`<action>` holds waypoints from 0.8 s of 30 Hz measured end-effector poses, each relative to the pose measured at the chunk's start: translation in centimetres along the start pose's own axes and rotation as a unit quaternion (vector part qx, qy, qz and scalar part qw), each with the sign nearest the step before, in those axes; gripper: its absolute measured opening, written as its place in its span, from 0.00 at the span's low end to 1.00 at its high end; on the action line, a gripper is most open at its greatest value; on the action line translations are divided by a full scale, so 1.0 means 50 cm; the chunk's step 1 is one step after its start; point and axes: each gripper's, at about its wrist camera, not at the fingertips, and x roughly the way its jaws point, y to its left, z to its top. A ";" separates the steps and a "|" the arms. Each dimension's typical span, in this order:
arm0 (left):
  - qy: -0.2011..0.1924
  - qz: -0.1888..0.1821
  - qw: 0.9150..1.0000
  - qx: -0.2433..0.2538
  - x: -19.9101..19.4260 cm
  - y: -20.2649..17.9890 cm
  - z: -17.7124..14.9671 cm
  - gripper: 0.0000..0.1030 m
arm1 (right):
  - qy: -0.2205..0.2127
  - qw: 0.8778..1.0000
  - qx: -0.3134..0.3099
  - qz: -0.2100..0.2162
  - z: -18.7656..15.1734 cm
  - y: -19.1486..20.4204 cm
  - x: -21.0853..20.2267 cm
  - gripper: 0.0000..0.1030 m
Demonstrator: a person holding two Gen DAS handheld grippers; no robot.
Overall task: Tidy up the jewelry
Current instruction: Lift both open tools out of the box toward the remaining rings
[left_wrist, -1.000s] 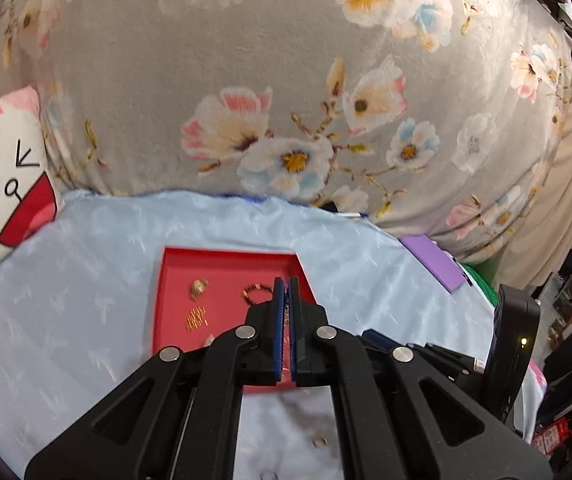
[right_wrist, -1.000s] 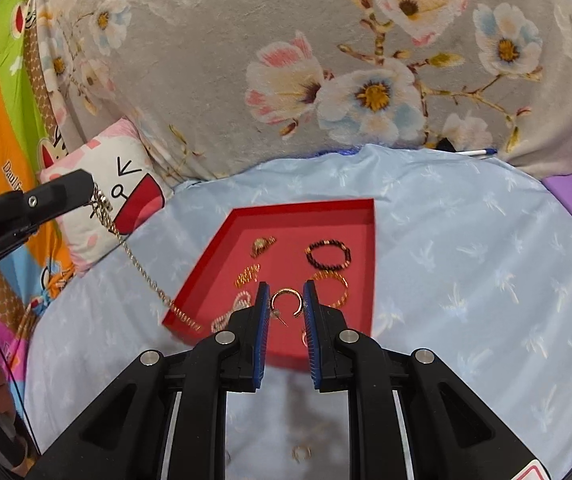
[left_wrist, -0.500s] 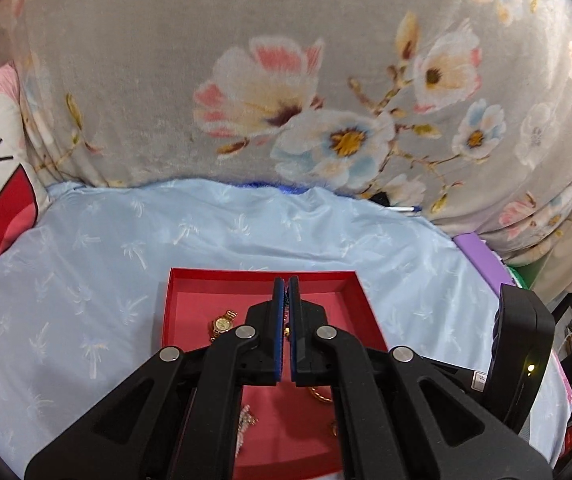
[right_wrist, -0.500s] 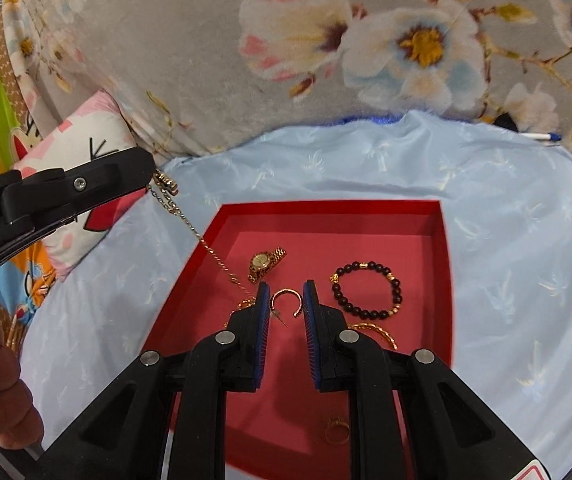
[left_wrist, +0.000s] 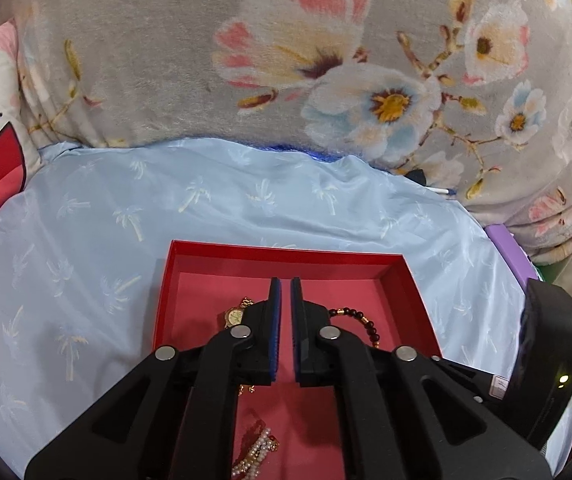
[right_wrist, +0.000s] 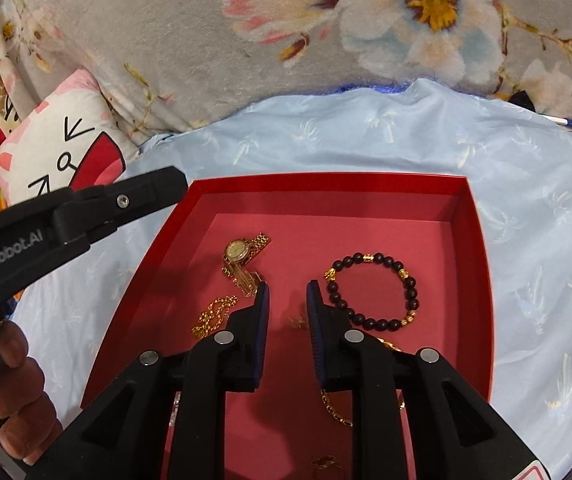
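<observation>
A red tray [right_wrist: 481, 280] lies on light blue cloth and holds a gold watch [right_wrist: 242, 252], a dark bead bracelet [right_wrist: 409, 292], a gold chain [right_wrist: 214, 316] and a small gold piece [right_wrist: 297, 322]. My right gripper [right_wrist: 287, 292] is open and empty, low over the tray floor between watch and bracelet. My left gripper [left_wrist: 285, 284] hovers over the same tray [left_wrist: 286, 256], jaws slightly apart with nothing seen between them. Its arm shows in the right wrist view [right_wrist: 118, 204] at the tray's left edge. A pearl bracelet [left_wrist: 254, 456] lies below it.
A grey floral blanket [left_wrist: 286, 60] rises behind the blue cloth [left_wrist: 86, 240]. A cartoon cushion [right_wrist: 58, 148] sits at the left. A purple box [left_wrist: 509, 248] lies at the right edge. A pen [right_wrist: 565, 122] rests at the back right.
Both grippers moved forward over the tray. The left one let go of the gold chain, which now lies in the tray. The right one opened and the gold hoop left its jaws.
</observation>
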 end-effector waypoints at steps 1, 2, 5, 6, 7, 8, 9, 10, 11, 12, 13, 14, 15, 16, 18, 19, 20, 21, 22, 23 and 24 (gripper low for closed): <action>-0.001 0.004 1.000 -0.003 -0.004 0.004 -0.001 0.15 | -0.004 1.000 0.003 0.001 0.000 -0.003 -0.006 0.19; -0.003 0.006 1.000 -0.004 -0.009 0.006 -0.002 0.16 | -0.007 1.000 0.005 0.000 -0.001 -0.005 -0.013 0.19; -0.011 0.012 1.000 0.002 -0.036 0.004 -0.010 0.16 | -0.022 1.000 0.008 0.002 -0.010 -0.008 -0.050 0.19; -0.013 0.013 1.000 0.004 -0.045 0.002 -0.014 0.16 | -0.027 1.000 0.008 0.003 -0.017 -0.008 -0.068 0.19; -0.015 0.015 1.000 0.005 -0.059 -0.002 -0.022 0.16 | -0.031 0.999 0.009 0.005 -0.023 -0.008 -0.083 0.19; -0.017 0.017 1.000 0.008 -0.070 -0.005 -0.029 0.16 | -0.036 0.999 0.011 0.008 -0.034 -0.008 -0.103 0.19; -0.019 0.019 1.000 0.012 -0.085 -0.010 -0.039 0.16 | -0.039 0.999 0.012 0.010 -0.044 -0.008 -0.119 0.19; -0.022 0.020 0.999 0.013 -0.101 -0.013 -0.052 0.16 | -0.043 0.999 0.014 0.013 -0.057 -0.008 -0.138 0.19; -0.023 0.020 0.999 0.013 -0.115 -0.016 -0.065 0.16 | -0.045 0.999 0.016 0.014 -0.069 -0.009 -0.152 0.19; -0.023 0.019 0.999 0.011 -0.128 -0.019 -0.079 0.16 | -0.047 0.999 0.018 0.016 -0.087 -0.009 -0.172 0.19; -0.020 0.017 1.000 0.009 -0.142 -0.020 -0.096 0.16 | -0.048 0.999 0.019 0.015 -0.104 -0.009 -0.189 0.19; -0.017 0.016 1.000 0.005 -0.155 -0.021 -0.116 0.16 | -0.050 0.999 0.018 0.010 -0.124 -0.008 -0.207 0.19; -0.013 0.016 1.000 0.004 -0.166 -0.022 -0.134 0.16 | -0.051 0.999 0.016 0.005 -0.142 -0.006 -0.221 0.19; -0.011 0.017 1.000 0.004 -0.178 -0.024 -0.153 0.16 | -0.051 0.999 0.015 0.000 -0.163 -0.006 -0.237 0.19; -0.005 0.014 1.000 0.002 -0.201 -0.029 -0.189 0.16 | -0.046 0.999 0.011 -0.005 -0.204 -0.006 -0.261 0.19; -0.001 0.011 1.000 0.003 -0.214 -0.031 -0.212 0.16 | -0.041 0.999 0.009 -0.011 -0.224 -0.006 -0.271 0.19; 0.003 0.011 1.000 0.002 -0.223 -0.032 -0.228 0.16 | -0.037 0.999 0.007 -0.017 -0.246 -0.004 -0.280 0.19; 0.007 0.010 1.000 0.001 -0.232 -0.034 -0.247 0.16 | -0.032 0.999 0.003 -0.022 -0.273 -0.002 -0.290 0.19; 0.012 0.007 1.000 -0.001 -0.241 -0.035 -0.269 0.16 | -0.026 0.999 0.002 -0.026 -0.293 0.000 -0.295 0.19; 0.017 0.003 1.000 -0.002 -0.247 -0.037 -0.286 0.16 | -0.022 0.999 0.002 -0.029 -0.311 -0.001 -0.301 0.19; 0.024 0.000 1.000 -0.003 -0.252 -0.040 -0.303 0.16 | -0.017 0.999 0.002 -0.032 -0.332 -0.001 -0.306 0.19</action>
